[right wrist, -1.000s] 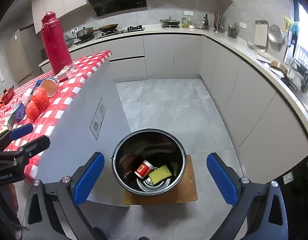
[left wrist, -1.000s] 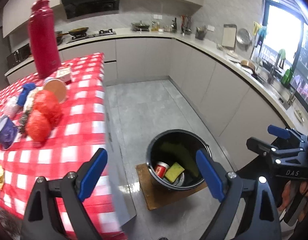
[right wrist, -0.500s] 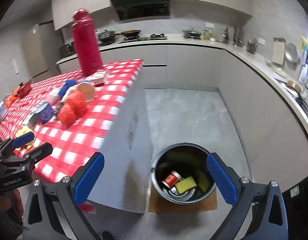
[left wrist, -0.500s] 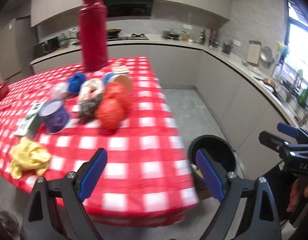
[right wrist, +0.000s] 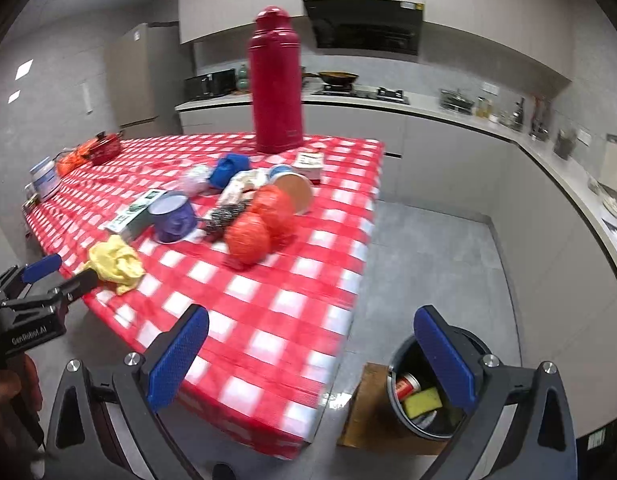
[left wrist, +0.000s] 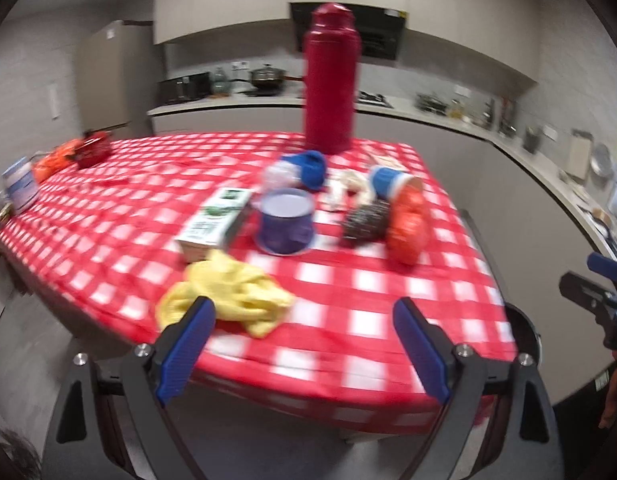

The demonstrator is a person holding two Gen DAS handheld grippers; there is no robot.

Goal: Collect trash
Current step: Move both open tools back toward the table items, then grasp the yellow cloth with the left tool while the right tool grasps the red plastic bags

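Observation:
Trash lies on the red checked table [left wrist: 368,312]: a crumpled yellow wrapper [left wrist: 228,296] near the front edge, a purple cup [left wrist: 286,224], a green-and-white carton [left wrist: 214,222], a dark scrubber [left wrist: 366,222], red mesh balls [left wrist: 408,226] and a blue cup [left wrist: 388,180]. My left gripper [left wrist: 304,344] is open and empty, just in front of the yellow wrapper. My right gripper [right wrist: 312,356] is open and empty over the table's corner. The black bin [right wrist: 424,404] stands on the floor at the right and holds a red can and a yellow sponge.
A tall red thermos [left wrist: 330,80] stands at the table's far side. A white container [left wrist: 20,188] and red items sit at the far left. Grey counters [right wrist: 548,184] run along the back and right. The bin stands on a wooden board [right wrist: 364,412].
Both grippers have swung left and up from the bin toward the table. The left one now faces the trash on the tabletop, with the bin nearly out of its view.

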